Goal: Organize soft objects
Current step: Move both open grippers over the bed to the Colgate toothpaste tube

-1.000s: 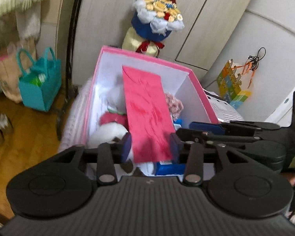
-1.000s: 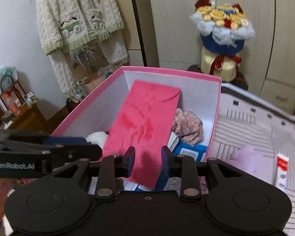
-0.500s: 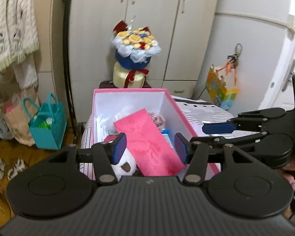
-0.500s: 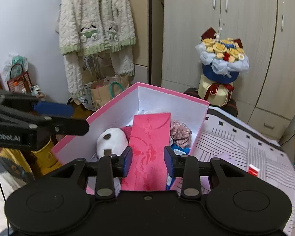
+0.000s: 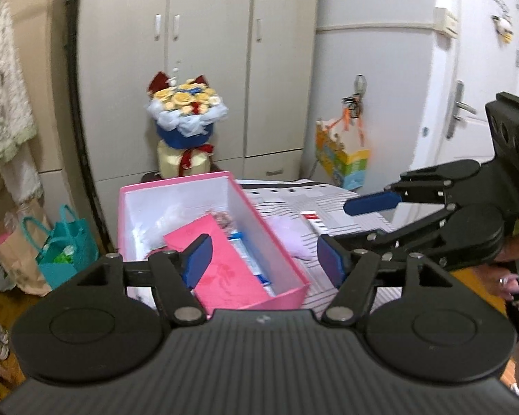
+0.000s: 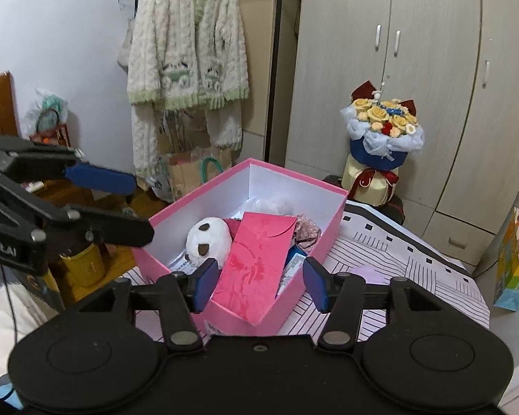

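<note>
Striped bedding carries a pink cardboard box point(image 6: 323, 238), red envelope point(image 6: 259, 259) slanting inside beside a fluffy panda plush point(image 6: 207, 238); left gripper point(image 5: 264, 259) and right gripper point(image 6: 257, 285) have just been opening, both empty.

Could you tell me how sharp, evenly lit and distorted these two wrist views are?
Left wrist view: slight motion blur on the bouquet and wardrobe, whose doors bow from the fisheye. Right wrist view: sharper; the pink box interior looks bright, corners darken, and the hanging cardigan reads clearly.
</note>
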`<state>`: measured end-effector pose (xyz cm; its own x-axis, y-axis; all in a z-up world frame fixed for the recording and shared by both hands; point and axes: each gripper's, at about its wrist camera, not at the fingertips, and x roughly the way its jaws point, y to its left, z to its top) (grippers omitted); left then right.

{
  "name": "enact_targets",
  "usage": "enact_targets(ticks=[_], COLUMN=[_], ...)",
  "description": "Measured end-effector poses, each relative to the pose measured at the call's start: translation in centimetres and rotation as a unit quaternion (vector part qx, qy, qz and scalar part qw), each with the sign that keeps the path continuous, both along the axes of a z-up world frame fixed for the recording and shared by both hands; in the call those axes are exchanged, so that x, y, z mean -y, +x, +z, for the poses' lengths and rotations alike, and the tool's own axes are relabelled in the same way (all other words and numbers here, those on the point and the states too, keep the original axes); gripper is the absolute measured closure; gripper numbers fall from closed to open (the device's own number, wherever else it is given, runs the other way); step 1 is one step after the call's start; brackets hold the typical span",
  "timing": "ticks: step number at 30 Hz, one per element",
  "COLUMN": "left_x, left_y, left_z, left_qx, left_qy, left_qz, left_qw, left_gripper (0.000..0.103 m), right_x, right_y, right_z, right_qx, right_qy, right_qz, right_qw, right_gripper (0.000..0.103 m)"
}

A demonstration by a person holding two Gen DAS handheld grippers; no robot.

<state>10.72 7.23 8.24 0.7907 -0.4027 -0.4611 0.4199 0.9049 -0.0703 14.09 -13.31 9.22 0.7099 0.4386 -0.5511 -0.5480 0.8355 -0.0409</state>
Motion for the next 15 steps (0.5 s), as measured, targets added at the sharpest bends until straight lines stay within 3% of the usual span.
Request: enact_targets(ticks=[4,9,15], left_x=[2.0,4.4,8.2], left_y=[-0.1,-0.2,1.4], left_z=[-0.8,-2.5,-5.0], left_qx=[-0.005,0.005,-0.005], left_qy=[-0.006,-0.021,-0.011], left_qz=[-0.027,-0.014,-0.012], left_qw=[0.9996,0.9997,0.9999], left_gripper=[0.036,0.035,0.034], right_x=[3.7,8.5,12.0], right_y=[-1.2,-2.5,-1.5], right_z=[-0.5,-1.5,-3.3], right_qx=[0.015,0.049,0.045], right_qy=[0.034,0.074,0.063], right_qz=[-0.014,-0.021,-0.06], right_qw=[0.999,0.996,0.995], right_gripper=[0.042,0.038,0.037])
